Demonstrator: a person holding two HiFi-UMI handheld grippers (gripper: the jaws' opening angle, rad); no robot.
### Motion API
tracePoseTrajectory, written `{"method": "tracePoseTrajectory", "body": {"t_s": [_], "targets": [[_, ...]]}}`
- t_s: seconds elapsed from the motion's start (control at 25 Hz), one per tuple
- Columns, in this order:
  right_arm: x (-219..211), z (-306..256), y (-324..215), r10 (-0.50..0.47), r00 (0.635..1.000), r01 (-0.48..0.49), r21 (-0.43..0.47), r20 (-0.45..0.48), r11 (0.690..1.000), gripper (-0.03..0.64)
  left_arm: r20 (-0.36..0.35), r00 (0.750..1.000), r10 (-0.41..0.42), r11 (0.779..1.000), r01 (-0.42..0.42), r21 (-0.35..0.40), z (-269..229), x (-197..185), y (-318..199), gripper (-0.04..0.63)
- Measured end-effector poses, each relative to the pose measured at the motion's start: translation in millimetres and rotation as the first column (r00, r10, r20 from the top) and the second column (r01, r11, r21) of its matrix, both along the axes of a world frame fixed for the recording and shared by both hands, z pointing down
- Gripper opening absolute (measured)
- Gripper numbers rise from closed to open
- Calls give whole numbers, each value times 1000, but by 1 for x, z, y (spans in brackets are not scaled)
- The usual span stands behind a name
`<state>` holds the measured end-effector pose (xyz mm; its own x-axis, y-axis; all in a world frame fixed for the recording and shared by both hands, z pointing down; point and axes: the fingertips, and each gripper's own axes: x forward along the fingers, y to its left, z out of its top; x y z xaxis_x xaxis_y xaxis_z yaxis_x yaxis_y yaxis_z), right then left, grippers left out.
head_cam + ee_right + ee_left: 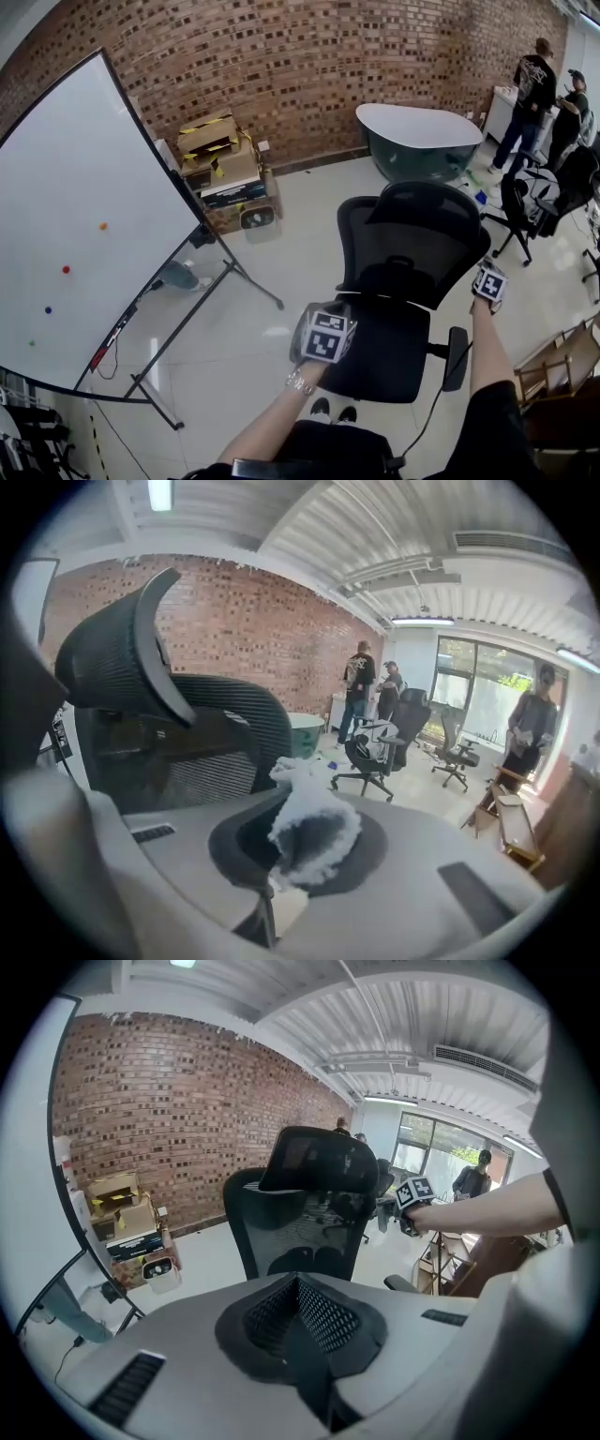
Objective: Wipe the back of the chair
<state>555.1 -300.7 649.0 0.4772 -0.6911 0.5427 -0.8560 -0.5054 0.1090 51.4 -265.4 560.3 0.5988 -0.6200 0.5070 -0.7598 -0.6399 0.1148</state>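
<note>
A: Where has the wiping got to, from where you're standing?

B: Not begun, I'd say. The right tongs (302,850) are clamped on a wad of white cloth (314,825), and the chair (187,733) stands just to their left, mesh back and headrest close by. I see the cloth clear of the mesh, though that's hard to be sure of.

A: And the other hand?

B: The left tongs (298,1286) are closed on nothing, the two tips pressed together. They point straight at the chair back (300,1218), which is ahead of them and a little way off. From above, they hang over the near edge of the seat while the right tongs (489,284) sit at the backrest's right edge.

A: So this is the approach.

B: That's my reading. The next move calls for swinging the cloth leftward onto the back and pressing lightly, since mesh gives. The chair is on castors, so I'd guess the empty tongs ought to steady the frame, or the first stroke may push it away.
</note>
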Motion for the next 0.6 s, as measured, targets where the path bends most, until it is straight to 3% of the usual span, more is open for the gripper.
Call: {"method": "tracePoseTrajectory", "body": {"t_s": [0.16,0.4,0.6], "targets": [[-34,-6,2,-62,994,54,85,94,995,31,-8,1000,6,1000,-6,26,-9,9,-4,9],[-142,-32,-7,-243,962,218,185,125,958,31,-36,999,35,997,-32,72,-32,42,-9,9],[-242,-75,28,-369,914,327,231,170,916,31,-55,996,71,993,-65,95,-38,71,2,9]]}}
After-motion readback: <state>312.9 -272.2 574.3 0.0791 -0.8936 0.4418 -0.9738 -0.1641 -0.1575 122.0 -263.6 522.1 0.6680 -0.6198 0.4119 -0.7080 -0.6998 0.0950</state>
